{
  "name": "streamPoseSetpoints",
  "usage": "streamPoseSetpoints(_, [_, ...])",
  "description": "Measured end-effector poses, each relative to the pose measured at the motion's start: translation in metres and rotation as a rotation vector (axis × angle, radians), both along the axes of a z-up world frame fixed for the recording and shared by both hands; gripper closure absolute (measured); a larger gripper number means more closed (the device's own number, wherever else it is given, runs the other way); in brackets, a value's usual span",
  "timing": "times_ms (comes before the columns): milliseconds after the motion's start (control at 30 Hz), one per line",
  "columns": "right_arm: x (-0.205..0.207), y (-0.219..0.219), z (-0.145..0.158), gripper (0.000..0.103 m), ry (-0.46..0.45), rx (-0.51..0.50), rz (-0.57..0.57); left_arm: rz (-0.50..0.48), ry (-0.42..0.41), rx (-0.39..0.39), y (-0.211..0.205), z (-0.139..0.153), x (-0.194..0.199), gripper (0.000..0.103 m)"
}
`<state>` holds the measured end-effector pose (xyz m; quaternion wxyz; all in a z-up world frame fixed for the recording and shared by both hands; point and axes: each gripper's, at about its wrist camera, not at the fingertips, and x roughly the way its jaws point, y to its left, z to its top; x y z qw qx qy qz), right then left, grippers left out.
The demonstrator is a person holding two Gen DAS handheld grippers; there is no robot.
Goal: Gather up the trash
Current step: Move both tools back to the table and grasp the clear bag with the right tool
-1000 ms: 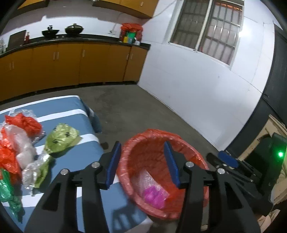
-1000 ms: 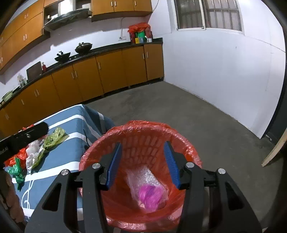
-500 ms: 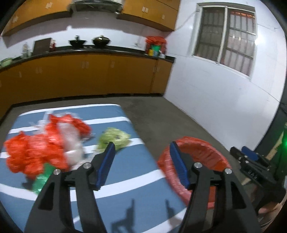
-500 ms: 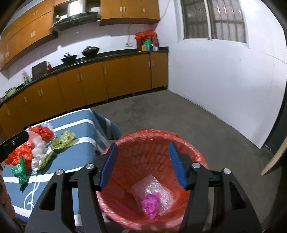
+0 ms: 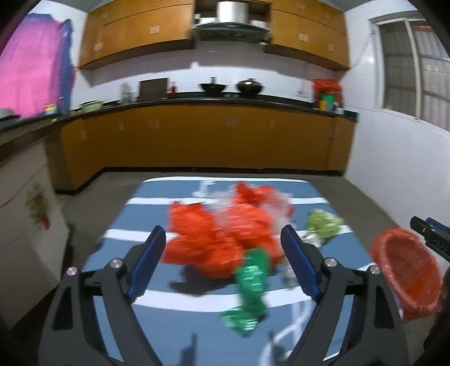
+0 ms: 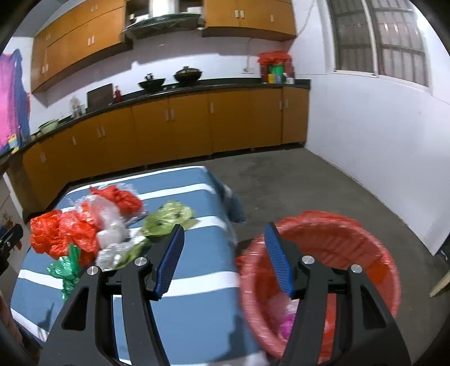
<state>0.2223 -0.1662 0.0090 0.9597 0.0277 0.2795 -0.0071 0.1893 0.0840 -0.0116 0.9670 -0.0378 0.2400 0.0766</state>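
evidently both tools were empty, the left gripper (image 5: 222, 253) held wide apart over the heap of crumpled bags (image 5: 225, 233) on the striped table (image 5: 180, 332), probably to straddle one, while the right gripper (image 6: 223, 257) gaped beside the red-lined basket (image 6: 365, 245).

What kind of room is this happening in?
Most likely a home kitchen. Orange-brown cabinets run under a dark countertop that carries two woks, and a range hood hangs above them.
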Motion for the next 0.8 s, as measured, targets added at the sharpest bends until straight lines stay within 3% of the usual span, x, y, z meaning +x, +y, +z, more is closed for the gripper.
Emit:
streamPoseSetpoints(267, [0.034, 0.063, -0.019, 0.043, 0.048, 0.0, 0.091, 0.12, 0.017, -0.006, 0.054, -0.017, -0.008, 0.018])
streamPoseSetpoints(567, [0.055, 0.121, -0.05, 0.046, 0.144, 0.0, 0.198, 0.159, 0.034, -0.031, 0.081, -0.029, -0.012, 0.017])
streamPoseSetpoints(800, [0.063, 0.146, -0.07, 0.05, 0.219, -0.017, 0.214, 0.177, 0.053, -0.061, 0.096, -0.039, -0.016, 0.017])
